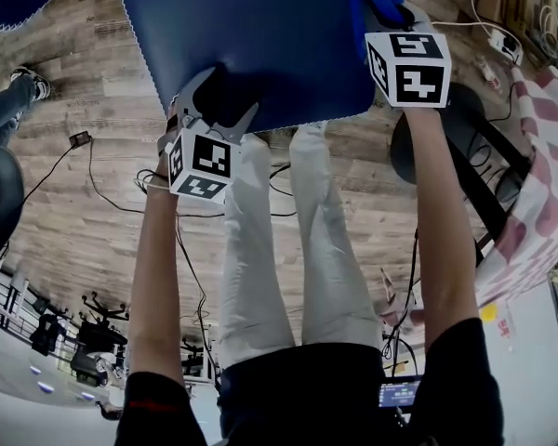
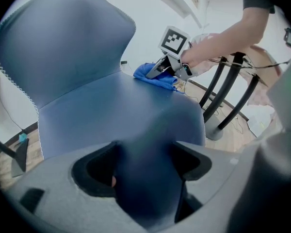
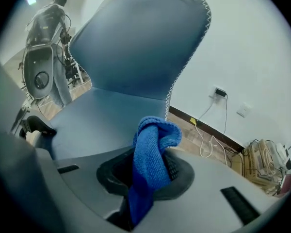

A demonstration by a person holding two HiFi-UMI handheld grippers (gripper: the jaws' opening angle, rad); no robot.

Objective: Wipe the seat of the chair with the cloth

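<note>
The blue cloth (image 3: 153, 149) is pinched tight between the right gripper's (image 3: 148, 176) jaws and bunches up just ahead of them, over the chair's seat (image 3: 102, 115). The left gripper (image 2: 145, 178) is clamped on the seat's near edge. The backrest (image 2: 63, 47) rises beyond it, and the cloth lies ahead to its right, on the seat.

I count one blue chair (image 1: 260, 35) and one blue cloth (image 3: 153, 144). I have two grippers, my left gripper (image 2: 144, 178) and my right gripper (image 3: 145, 178). There are two cubes with squares, the left cube (image 1: 202, 165) and the right cube (image 1: 409, 68). I see two bare arms, my left arm (image 1: 158, 277) and my right arm (image 1: 442, 240). I see two legs (image 1: 251, 249) too. There is one red and white checked cloth (image 1: 549, 156).
</note>
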